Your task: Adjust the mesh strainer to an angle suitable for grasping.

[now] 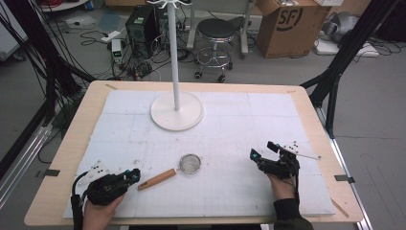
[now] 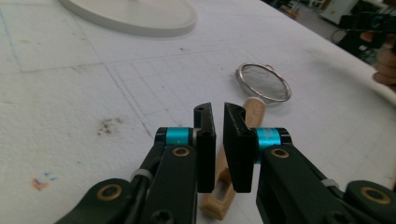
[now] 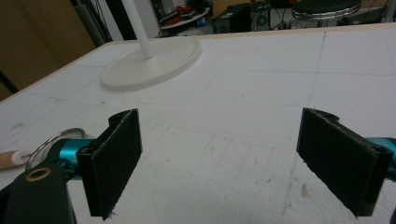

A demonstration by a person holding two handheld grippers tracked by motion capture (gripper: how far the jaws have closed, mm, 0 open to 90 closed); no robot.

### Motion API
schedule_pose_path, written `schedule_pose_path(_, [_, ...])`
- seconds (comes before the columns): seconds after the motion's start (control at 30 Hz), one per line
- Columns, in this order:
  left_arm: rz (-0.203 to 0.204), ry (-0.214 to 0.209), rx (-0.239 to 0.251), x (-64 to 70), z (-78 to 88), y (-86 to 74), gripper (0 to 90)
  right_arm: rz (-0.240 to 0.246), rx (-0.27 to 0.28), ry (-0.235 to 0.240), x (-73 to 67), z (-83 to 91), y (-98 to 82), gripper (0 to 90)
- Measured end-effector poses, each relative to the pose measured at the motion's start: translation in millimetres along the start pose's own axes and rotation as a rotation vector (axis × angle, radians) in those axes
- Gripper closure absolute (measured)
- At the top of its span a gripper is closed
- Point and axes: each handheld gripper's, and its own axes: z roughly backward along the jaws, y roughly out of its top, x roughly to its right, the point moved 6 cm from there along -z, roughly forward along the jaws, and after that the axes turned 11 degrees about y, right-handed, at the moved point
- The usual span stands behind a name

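A small metal mesh strainer [image 1: 190, 163] with a light wooden handle [image 1: 157, 179] lies on the white mat, near its front middle. My left gripper [image 1: 134, 175] sits at the free end of that handle. In the left gripper view its jaws [image 2: 219, 110] stand almost together with only a thin slit and nothing in it; the handle [image 2: 254, 109] runs beneath them toward the strainer ring [image 2: 263, 81]. My right gripper [image 1: 263, 150] rests at the front right, open wide with nothing between its pads [image 3: 222, 116]. The strainer ring [image 3: 56, 139] peeks in at its far left.
A white stand with a round base [image 1: 177, 111] and thin pole rises from the mat's back middle. The white mat [image 1: 249, 120] covers a wooden table [image 1: 76, 129]. A stool, a cardboard box and cables are on the floor behind.
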Motion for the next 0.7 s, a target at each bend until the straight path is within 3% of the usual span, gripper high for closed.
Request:
schedule_pose_path(0.27, [-0.030, -0.005, -0.028, 11.9, 7.0, -7.5, 88.9, 0.003, -0.003, -0.001, -0.7, -1.1, -0.5, 13.5])
schedule_pose_path(0.6, [-0.050, -0.001, -0.097, 19.8, 2.6, -20.4, 89.9, 0.012, 0.004, -0.004, -0.9, -0.2, 0.4, 13.5])
schedule_pose_path(0.7, [-0.032, 0.009, -0.107, 17.8, 2.2, -22.0, 89.9, 0.007, 0.006, -0.006, -0.7, 0.3, 0.6, 13.5])
